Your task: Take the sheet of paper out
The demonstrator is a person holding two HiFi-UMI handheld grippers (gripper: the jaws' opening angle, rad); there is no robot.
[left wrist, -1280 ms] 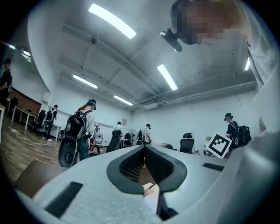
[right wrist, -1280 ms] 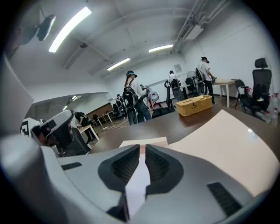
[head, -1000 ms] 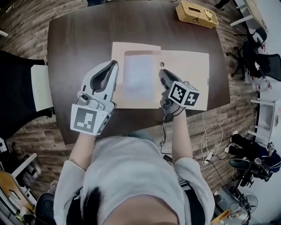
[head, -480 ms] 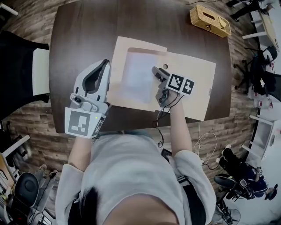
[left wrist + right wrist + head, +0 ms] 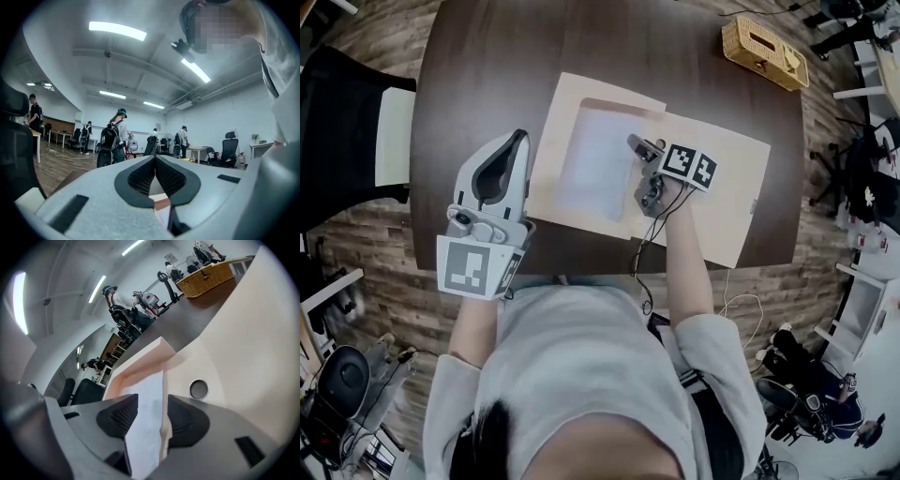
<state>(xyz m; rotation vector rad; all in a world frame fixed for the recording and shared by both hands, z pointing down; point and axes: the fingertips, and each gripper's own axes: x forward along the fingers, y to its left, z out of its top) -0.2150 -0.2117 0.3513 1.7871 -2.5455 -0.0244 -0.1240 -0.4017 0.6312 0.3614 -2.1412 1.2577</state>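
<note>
Table (image 5: 469, 75): left gripper (image 5: 521, 137) closed, seemingly empty; right gripper (image 5: 636, 143) just opening astride paper (image 5: 146, 423).

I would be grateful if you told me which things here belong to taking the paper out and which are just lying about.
Job in hand: sheet of paper; envelope around it.
Lying about: wicker basket; black chair; white cable on the floor.

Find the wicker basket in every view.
Head view: wicker basket at upper right, on the table's far corner.
Left gripper view: not in it.
Right gripper view: basket at upper right, beyond the tan envelope.
Shared landmark: that envelope, lying before the basket in both.
</note>
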